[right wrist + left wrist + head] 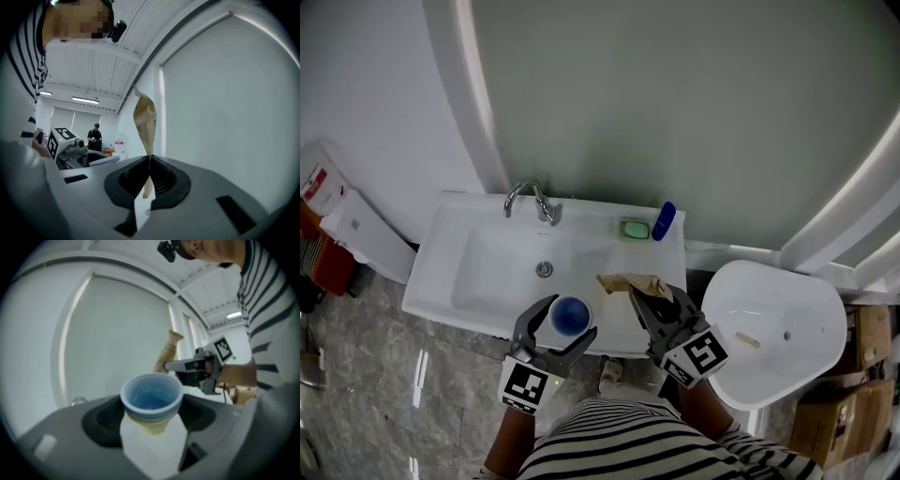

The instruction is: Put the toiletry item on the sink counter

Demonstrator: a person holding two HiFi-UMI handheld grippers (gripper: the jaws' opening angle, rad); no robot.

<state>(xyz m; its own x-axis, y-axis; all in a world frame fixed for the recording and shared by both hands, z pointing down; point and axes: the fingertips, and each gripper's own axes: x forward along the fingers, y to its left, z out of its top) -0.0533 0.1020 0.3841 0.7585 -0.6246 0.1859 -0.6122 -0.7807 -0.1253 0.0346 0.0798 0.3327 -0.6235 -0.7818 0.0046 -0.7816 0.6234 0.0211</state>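
"Two grips?"
"Yes. Left gripper (571, 317) is spread wide, clamping a blue-capped white bottle (152, 434) over the sink's (441, 281) front edge. Right gripper (639, 296) pinches a tan sachet (628, 281)."
"Writing?"
"Print, probably too small to read. Open counter lies beneath it."

1. White plastic bottle with a round blue cap (570, 317): the head view shows only the cap. The body is hidden beneath it and between the left gripper (572, 315)'s jaws.
2. Thin crumpled tan sachet (144, 117): its print is too small to read, and its middle vanishes between the right gripper (149, 161)'s closed jaws.
3. Black-and-white striped shirt (642, 441): cut off by the head view's bottom edge.
4. Brown cardboard boxes (855, 394): cut by the right edge.
5. Small pale stick (748, 340) in the round white basin (806, 366): too small to identify.
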